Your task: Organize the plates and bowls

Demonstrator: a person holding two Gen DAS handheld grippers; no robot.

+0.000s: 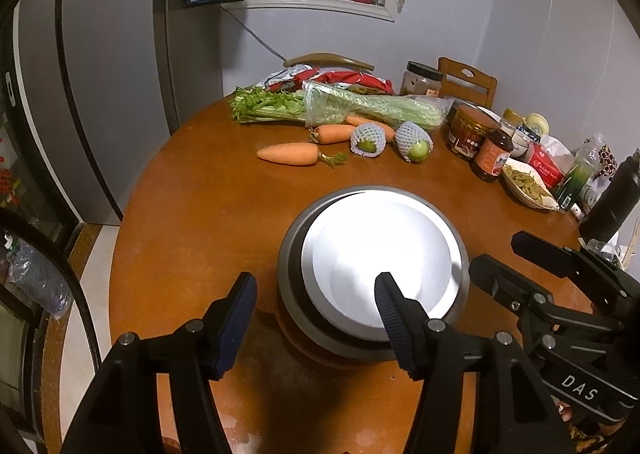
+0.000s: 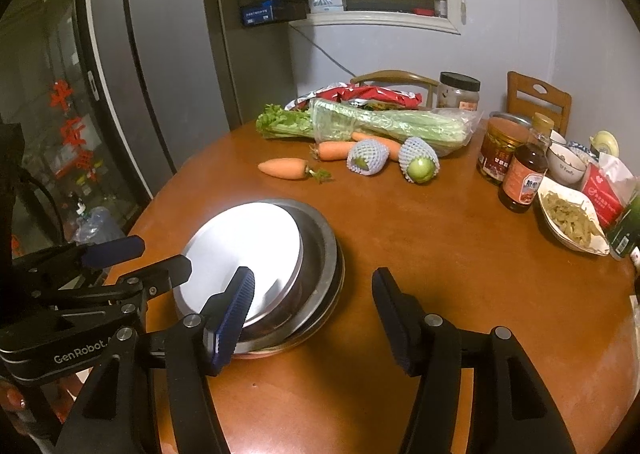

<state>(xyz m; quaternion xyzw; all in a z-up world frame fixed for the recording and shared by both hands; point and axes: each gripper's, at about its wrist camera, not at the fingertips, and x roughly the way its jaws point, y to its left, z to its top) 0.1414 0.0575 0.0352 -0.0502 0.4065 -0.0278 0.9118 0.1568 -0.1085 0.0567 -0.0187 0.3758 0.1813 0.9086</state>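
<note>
A stack of steel dishes stands on the round wooden table (image 1: 192, 214). Its top piece is a bright shallow plate (image 1: 384, 254) (image 2: 244, 246), resting off-centre in wider grey bowls (image 1: 290, 266) (image 2: 324, 254). My left gripper (image 1: 315, 282) (image 2: 160, 254) hovers open over the stack's left rim, and its pads touch nothing. My right gripper (image 2: 314, 276) (image 1: 500, 252) hovers open over the stack's right rim, also free of the dishes. Neither holds anything.
Behind the stack lie carrots (image 1: 288, 154), two foam-netted fruits (image 1: 368, 140) and bagged celery (image 1: 360, 106). Jars, a sauce bottle (image 2: 524, 178), a dish of food (image 2: 572, 222) and a black flask (image 1: 612, 202) crowd the table's right side. A fridge (image 1: 100, 74) stands left, with chairs behind.
</note>
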